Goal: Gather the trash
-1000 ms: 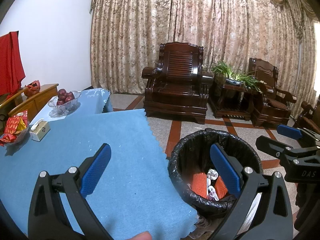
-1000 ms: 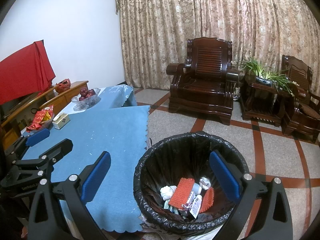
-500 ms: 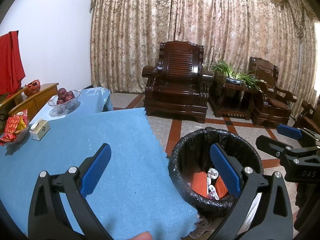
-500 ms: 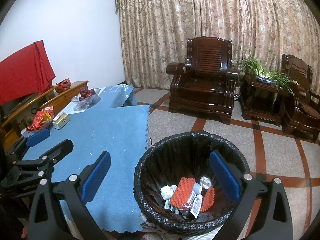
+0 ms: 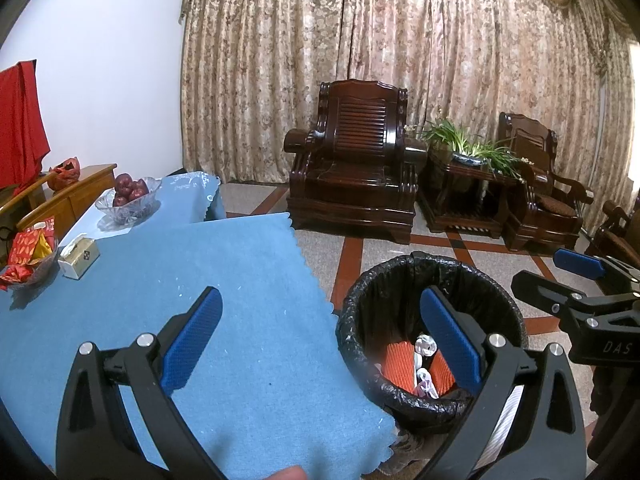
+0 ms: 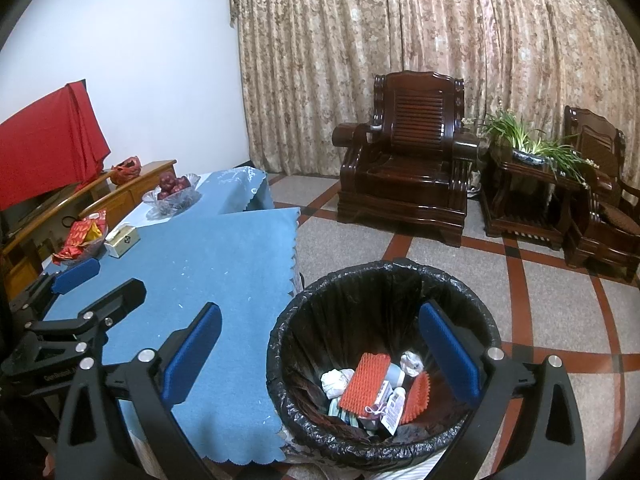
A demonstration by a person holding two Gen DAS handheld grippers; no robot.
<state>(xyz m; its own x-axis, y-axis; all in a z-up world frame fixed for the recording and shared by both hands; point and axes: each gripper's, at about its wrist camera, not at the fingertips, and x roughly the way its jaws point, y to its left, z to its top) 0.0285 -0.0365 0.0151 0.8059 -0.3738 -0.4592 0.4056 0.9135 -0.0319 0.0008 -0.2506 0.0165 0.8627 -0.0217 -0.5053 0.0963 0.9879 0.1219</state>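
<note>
Right hand-held gripper (image 6: 320,356) spread, empty | left hand-held gripper (image 5: 320,344) spread | bin (image 6: 348,280) beside tablecloth edge (image 6: 294,264)

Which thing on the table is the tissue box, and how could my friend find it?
Start at the blue tablecloth and go to its far left edge. The tissue box sits between a bowl of red packets and a glass bowl of red fruit. It is the only boxy, pale gold thing, with white tissue poking out.

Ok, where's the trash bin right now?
The trash bin stands on the floor by the blue-clothed table's corner, lower centre in the right wrist view, lower right in the left wrist view.
</note>
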